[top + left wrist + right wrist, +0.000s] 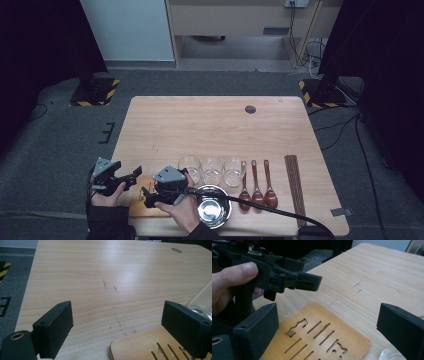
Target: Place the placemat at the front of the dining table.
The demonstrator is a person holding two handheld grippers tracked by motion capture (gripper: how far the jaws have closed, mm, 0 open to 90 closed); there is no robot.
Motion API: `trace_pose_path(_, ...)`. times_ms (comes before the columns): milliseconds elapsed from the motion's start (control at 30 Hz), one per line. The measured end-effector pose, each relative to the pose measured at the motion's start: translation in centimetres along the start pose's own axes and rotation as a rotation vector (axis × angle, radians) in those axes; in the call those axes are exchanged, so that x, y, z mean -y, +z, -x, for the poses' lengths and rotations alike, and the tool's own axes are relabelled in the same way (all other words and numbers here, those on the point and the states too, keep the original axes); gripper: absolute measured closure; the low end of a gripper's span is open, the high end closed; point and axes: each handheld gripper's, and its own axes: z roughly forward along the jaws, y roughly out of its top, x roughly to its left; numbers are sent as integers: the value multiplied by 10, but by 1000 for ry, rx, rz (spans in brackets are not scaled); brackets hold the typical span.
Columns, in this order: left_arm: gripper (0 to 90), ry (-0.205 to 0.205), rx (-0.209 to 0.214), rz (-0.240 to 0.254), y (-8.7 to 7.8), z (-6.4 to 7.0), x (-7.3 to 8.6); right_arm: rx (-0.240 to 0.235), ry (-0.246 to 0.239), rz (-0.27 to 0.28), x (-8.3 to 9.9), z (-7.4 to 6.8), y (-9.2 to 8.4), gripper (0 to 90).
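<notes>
Three clear glasses [212, 170], three wooden spoons [257, 186], dark chopsticks [295, 183] — and a steel bowl [214, 210].

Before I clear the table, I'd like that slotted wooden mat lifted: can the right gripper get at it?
Probably yes: the right gripper, fingers open, hovers over the slotted wooden mat with nothing between; the left gripper sits off to one side.

I'm seeing dim, dark surroundings around an evenly lit table [215, 125]; glare is washing the wood in the left gripper view, and near jaws are blurring.
</notes>
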Motion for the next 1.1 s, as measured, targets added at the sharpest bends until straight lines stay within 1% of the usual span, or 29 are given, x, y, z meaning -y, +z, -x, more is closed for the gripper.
trace_pose_path(267,89,42,15,-52,9,10,8,-3,14,-39,16,-8,7,38)
trace_pose_path(367,83,52,12,-67,12,12,11,3,13,-67,22,-10,9,37)
trace_pose_path(400,79,52,12,-73,13,12,11,6,15,-85,26,-11,12,36)
trace_pose_path(433,79,53,12,-78,14,13,12,6,15,-85,26,-11,12,36)
trace_pose_path(467,72,56,12,-83,14,13,13,11,14,-99,29,-12,13,36)
trace_pose_path(667,61,48,11,-95,15,11,14,17,14,-131,35,-12,18,33)
trace_pose_path(900,51,76,18,-137,21,16,18,39,12,-183,44,-13,24,27)
trace_pose_path(1100,43,103,25,-163,26,21,20,46,13,-203,48,-13,27,23)
